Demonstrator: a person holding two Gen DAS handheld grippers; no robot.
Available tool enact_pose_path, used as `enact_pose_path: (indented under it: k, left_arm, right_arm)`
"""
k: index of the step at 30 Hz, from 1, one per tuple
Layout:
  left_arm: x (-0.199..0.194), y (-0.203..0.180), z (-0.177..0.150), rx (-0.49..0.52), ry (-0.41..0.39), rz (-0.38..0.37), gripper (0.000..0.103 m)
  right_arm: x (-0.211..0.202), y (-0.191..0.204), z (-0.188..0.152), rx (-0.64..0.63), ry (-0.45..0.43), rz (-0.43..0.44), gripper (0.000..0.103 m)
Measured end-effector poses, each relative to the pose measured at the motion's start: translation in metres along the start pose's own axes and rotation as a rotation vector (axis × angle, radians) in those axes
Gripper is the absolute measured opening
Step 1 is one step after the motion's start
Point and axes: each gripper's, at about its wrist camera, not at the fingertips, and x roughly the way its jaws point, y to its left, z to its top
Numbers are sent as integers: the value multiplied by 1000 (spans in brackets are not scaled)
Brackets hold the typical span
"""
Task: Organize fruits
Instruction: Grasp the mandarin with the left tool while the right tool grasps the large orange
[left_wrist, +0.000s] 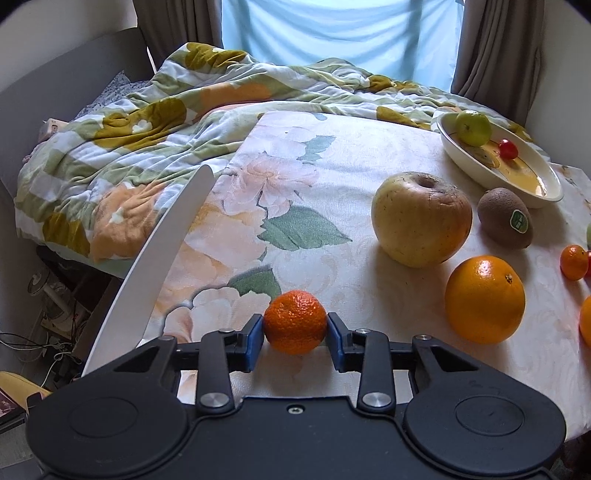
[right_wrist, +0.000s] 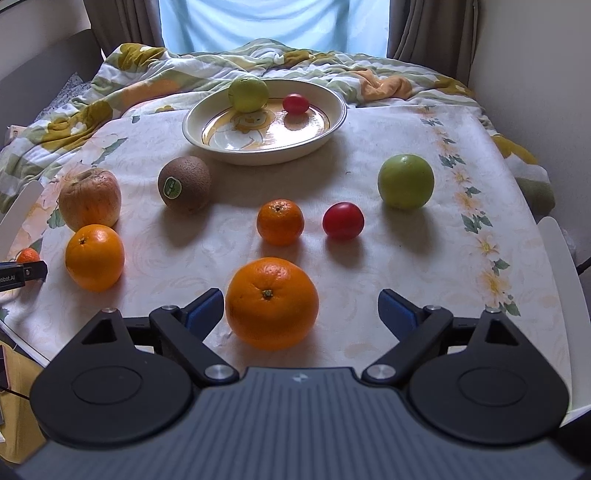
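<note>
1. Left wrist view cuts off fruit at its right edge; part of the small mandarin (left_wrist: 295, 322) is hidden by the pads.
2. Left gripper (left_wrist: 295, 332) is clamped on that mandarin; right gripper (right_wrist: 301, 314) gapes wide around a large orange (right_wrist: 272, 302), pads clear.
3. Ahead of the left gripper the tabletop (left_wrist: 295, 177) lies bare; its edge runs just left.

Plate (right_wrist: 334, 125) sits behind the kiwi (right_wrist: 184, 183) — apple (right_wrist: 89, 198) left of it.
</note>
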Motion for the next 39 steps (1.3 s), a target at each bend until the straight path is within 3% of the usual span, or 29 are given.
enact_pose_path:
  k: [6,9,14,17,18,30,39]
  left_arm:
    - [-1,-2,-1,-1,-1,-3,40]
    - [-2,-5,-3,-7,-1,-2,40]
    - [-5,-8,-6,-24,-2,0,39]
    - [-8,-10,-7,-32,-6,2,39]
    - [-10,-11,-7,-33,-10,5,39]
    - [-45,-27,-2,-59,-57,20,39]
    - [-87,-64,9,-38,-107,16,39]
  right_arm:
    - [7,3,1,-10,12,8,103]
    - [13,5,2,-27,31,28,95]
    - [19,6,3,-45,42,41,90]
    - [20,6,3,-52,46,66,82]
    - [19,7,4,-56,48,80,75]
    - [2,-2,10,-82,22,103,74]
    - [-29,-28,24,-95,-16,123,74]
